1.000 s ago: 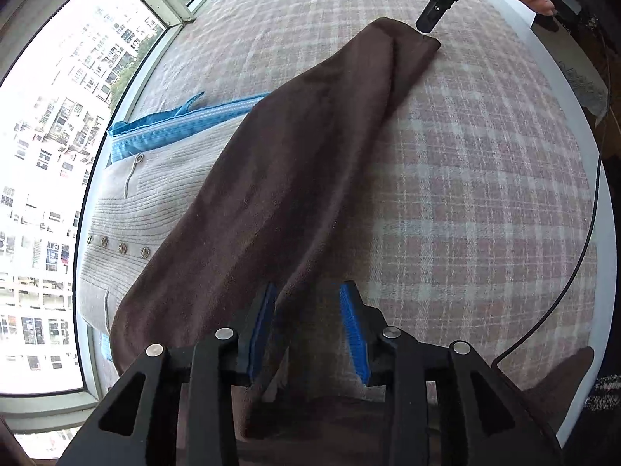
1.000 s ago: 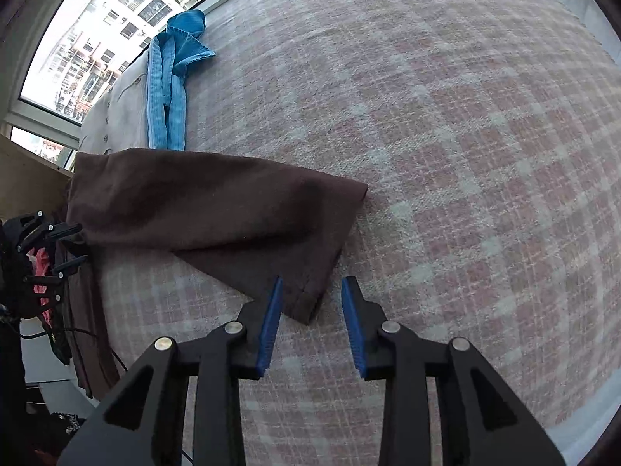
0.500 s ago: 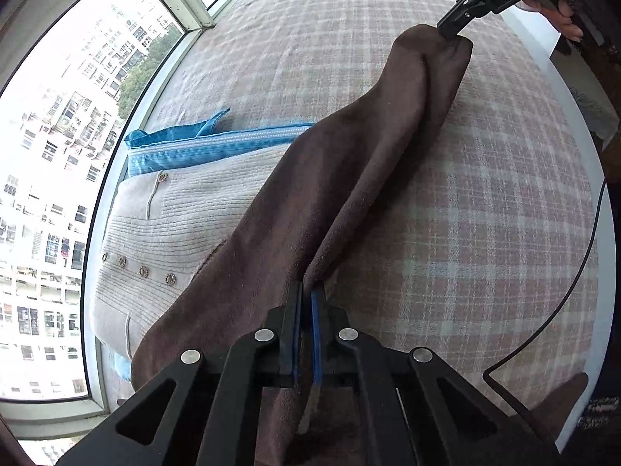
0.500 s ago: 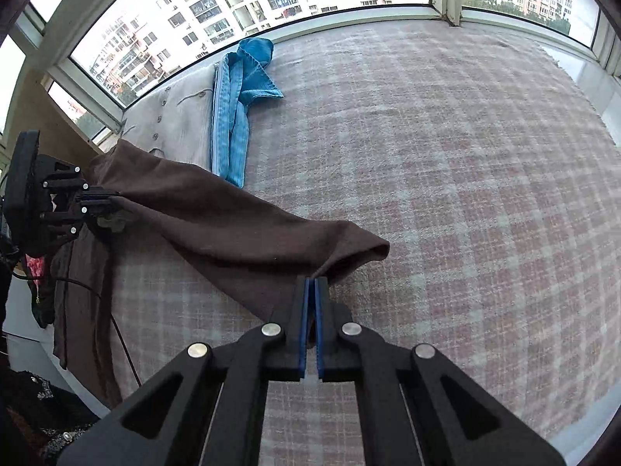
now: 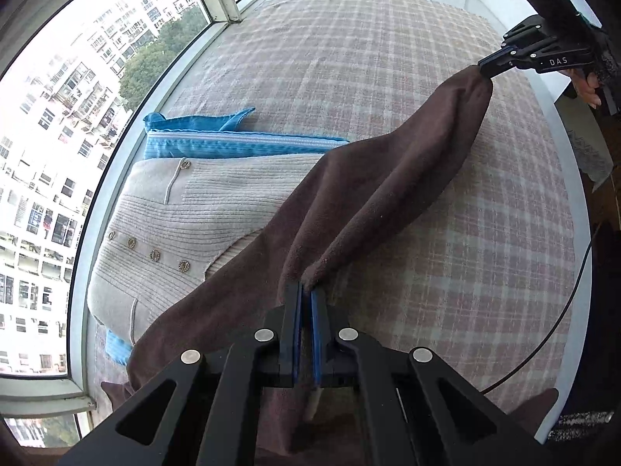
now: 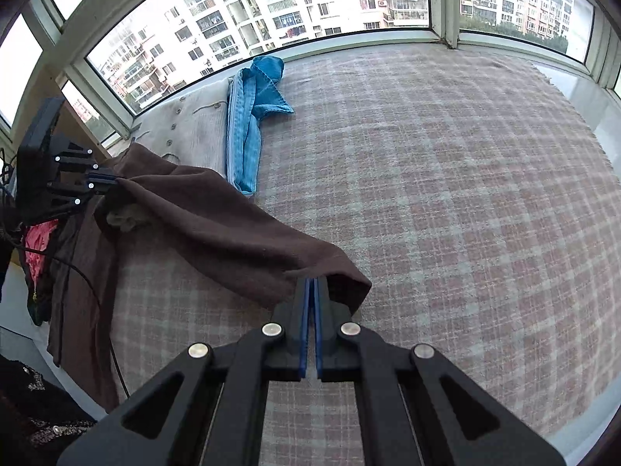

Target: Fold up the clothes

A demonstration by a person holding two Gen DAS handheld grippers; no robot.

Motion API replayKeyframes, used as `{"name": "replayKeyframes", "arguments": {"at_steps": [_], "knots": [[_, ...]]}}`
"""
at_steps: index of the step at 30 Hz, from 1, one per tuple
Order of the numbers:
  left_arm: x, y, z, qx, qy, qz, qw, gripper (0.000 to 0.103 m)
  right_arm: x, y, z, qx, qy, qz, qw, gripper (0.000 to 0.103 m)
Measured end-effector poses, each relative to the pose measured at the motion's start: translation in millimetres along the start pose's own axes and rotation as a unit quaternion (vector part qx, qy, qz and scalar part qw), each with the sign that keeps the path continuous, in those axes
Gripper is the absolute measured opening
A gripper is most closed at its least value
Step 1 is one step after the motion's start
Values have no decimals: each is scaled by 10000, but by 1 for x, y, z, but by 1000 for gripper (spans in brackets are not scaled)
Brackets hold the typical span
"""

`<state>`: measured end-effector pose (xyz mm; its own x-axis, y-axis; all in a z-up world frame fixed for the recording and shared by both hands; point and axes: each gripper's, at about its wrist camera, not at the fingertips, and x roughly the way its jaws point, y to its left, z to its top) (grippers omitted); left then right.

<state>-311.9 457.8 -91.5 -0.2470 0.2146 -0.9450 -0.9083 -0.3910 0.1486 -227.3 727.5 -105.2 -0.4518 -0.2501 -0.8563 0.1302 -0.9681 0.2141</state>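
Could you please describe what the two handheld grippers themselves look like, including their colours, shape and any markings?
Both are matte black frames of angular struts with triangular cut-outs, joined by round silver pins. The left gripper and the right gripper each end in two flat fingers faced with blue pads. Seen from the left camera, the right one bears white "DAS" lettering. A thin black cable runs nearby.
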Motion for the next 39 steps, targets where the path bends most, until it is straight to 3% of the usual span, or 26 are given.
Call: {"name": "replayKeyframes", "arguments": {"at_steps": [4,7,11,15,19,21,23,27,31,34,36,39], "knots": [[-12,-1,5,-9,-119,-22,9999,4,-38,-3,25,-87,-603,-190,9980,2],[-15,-11,-6,-9,-160,-313,9994,4,-62,12,13,-492,-1026,-302,9930,2],[6,-40,-30,254,122,-605,9978,4,-31,16,-47,-316,-736,-220,9965,2],[35,-57,-51,441,609,-659,9950,7,12,17,-109,-66,-239,-110,9996,2],[43,-64,-55,605,879,-627,9923,17,29,19,-124,-182,24,-328,9993,2],[37,-67,-48,629,868,-610,9924,16,31,18,-124,-227,145,-457,9986,2],[26,-74,-36,628,686,-644,9936,15,29,14,-124,-173,284,-322,9989,2],[13,-108,7,799,15,-921,9925,15,7,-5,-108,507,-263,48,9984,2],[40,-147,63,875,-510,-1282,9866,18,17,-7,-81,679,-554,288,9957,2],[65,-167,81,860,-526,-1405,9849,17,46,0,-76,612,-216,444,9969,2],[80,-175,85,821,-391,-1574,9833,17,64,-1,-80,522,218,173,9982,3],[88,-186,83,942,-203,-1516,9837,17,49,-19,-84,803,69,322,9962,1]]}}
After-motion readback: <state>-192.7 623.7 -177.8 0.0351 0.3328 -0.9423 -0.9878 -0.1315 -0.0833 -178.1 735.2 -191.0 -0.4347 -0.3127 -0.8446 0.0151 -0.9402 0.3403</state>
